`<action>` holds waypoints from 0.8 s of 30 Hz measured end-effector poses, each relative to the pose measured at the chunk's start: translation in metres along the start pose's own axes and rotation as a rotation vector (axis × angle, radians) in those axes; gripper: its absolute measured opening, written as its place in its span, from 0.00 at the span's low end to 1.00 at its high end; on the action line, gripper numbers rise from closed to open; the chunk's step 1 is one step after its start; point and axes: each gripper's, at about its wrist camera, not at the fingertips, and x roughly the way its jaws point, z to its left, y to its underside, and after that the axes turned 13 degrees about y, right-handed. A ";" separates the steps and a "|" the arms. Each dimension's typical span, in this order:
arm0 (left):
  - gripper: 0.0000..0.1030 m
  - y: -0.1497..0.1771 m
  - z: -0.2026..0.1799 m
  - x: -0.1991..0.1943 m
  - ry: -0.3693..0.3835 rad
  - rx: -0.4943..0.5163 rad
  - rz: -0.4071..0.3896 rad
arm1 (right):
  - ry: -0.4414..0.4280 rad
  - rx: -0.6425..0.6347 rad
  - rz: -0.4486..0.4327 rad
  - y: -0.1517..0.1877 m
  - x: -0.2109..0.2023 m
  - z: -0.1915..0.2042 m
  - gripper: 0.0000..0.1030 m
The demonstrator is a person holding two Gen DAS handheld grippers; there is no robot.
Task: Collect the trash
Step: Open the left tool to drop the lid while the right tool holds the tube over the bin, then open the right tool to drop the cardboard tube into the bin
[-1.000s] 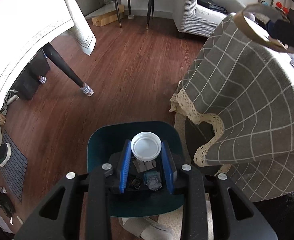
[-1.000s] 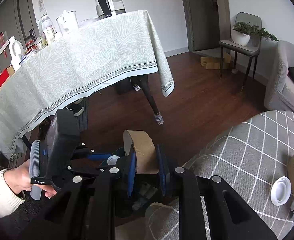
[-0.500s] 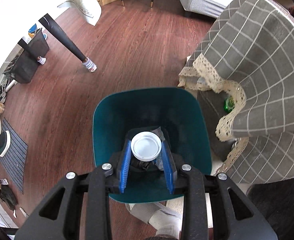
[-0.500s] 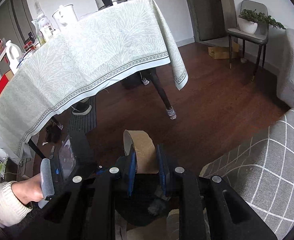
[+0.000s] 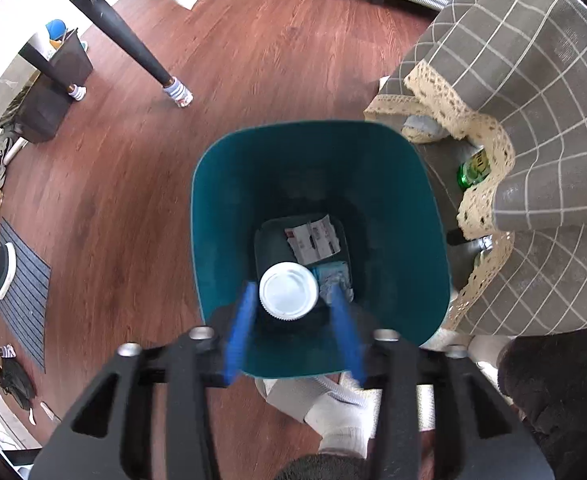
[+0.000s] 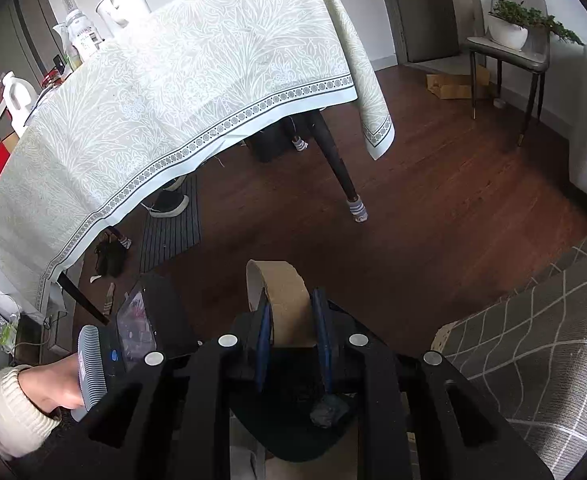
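1. Directly over the bin [image 5: 229,200], left hand-held gripper [image 5: 291,320] pointed down; jaws had just been opening, lid [image 5: 289,290] loose between them.
2. Right hand-held gripper [image 6: 293,336] clamped on the cardboard roll [image 6: 281,300], bin below and behind it.

Pale patterned tablecloth [image 6: 197,92], striped floor mat [image 5: 23,292], green bottle [image 5: 473,170], potted plant [image 6: 511,26] on chair [image 6: 505,54]

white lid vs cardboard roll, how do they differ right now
The white lid is a flat plastic disc, the cardboard roll a brown ring standing on edge. The lid sits loose between the left gripper jaws, which have just been opening, over the teal bin; the roll is clamped in the right gripper. Both are round trash.
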 end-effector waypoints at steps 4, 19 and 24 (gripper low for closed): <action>0.46 0.003 0.005 -0.005 -0.003 -0.006 -0.020 | 0.003 -0.007 0.026 0.000 0.013 0.006 0.20; 0.46 0.000 0.017 -0.061 -0.004 -0.043 -0.203 | 0.046 -0.029 0.198 0.028 0.076 0.023 0.20; 0.46 -0.003 0.017 -0.085 0.004 -0.054 -0.276 | 0.063 -0.020 0.243 0.038 0.091 0.022 0.20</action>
